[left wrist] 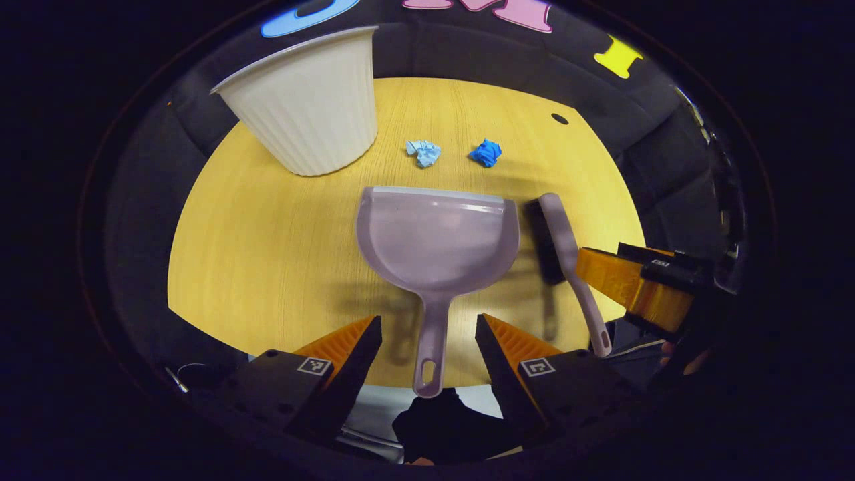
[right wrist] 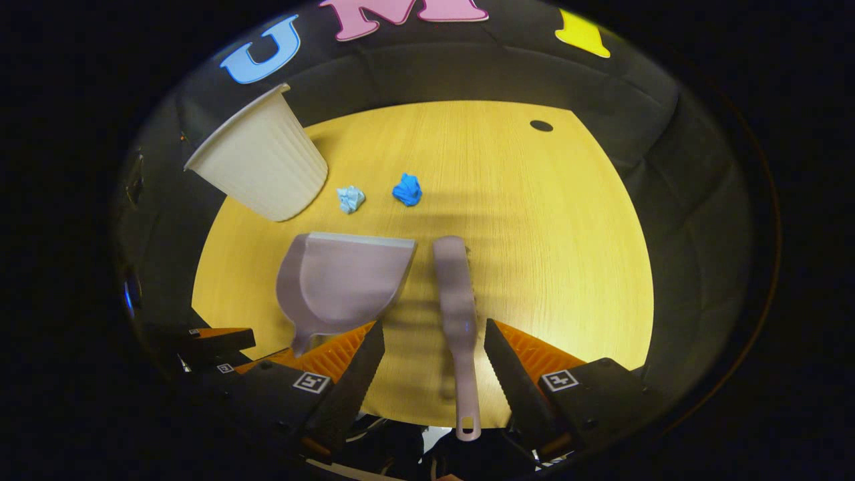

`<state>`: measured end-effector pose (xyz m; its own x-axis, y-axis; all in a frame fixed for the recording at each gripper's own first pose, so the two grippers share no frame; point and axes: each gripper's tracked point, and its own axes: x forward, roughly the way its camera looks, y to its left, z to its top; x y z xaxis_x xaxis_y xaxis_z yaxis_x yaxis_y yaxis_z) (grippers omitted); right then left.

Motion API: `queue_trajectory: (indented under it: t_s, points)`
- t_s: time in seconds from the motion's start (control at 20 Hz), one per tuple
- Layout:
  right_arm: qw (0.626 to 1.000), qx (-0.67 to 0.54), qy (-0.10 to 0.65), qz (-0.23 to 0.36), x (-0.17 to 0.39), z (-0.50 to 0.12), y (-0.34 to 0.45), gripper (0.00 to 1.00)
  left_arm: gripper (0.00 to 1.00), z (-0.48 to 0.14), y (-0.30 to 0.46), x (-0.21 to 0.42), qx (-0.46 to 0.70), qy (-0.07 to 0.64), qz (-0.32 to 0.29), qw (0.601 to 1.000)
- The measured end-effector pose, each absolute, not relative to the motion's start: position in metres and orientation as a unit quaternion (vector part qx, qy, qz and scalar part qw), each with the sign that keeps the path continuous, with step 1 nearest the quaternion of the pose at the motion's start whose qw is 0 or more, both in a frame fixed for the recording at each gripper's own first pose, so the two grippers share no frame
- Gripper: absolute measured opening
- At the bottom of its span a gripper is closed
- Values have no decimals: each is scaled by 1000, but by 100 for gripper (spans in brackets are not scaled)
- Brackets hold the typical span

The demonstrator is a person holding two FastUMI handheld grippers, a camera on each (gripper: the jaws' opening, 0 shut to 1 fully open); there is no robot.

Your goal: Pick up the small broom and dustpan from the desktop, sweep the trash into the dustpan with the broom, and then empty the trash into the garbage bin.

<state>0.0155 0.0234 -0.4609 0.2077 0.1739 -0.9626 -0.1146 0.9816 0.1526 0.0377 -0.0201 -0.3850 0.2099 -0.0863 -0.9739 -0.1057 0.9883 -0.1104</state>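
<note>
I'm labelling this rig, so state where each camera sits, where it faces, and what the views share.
Left gripper view: rides the left gripper, facing forward over the dustpan; its open fingers flank the handle.
Right gripper view: rides the right gripper, facing the broom; its fingers straddle it.
Shared: table, bin, two paper scraps.

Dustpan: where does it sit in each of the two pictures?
Left gripper view: dustpan at centre, its handle running down between the open left claw fingers.
Right gripper view: dustpan left of centre, beside the broom.
Shared landmark: the white bin at upper left.
</note>
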Motion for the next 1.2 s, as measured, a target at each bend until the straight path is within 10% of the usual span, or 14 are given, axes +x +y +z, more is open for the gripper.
queue_trajectory:
  t_s: [1.2]
  points:
    - [650,-61,754,77,-17,-550,11,91,85,-470,-21,74,-7,718,-29,696]
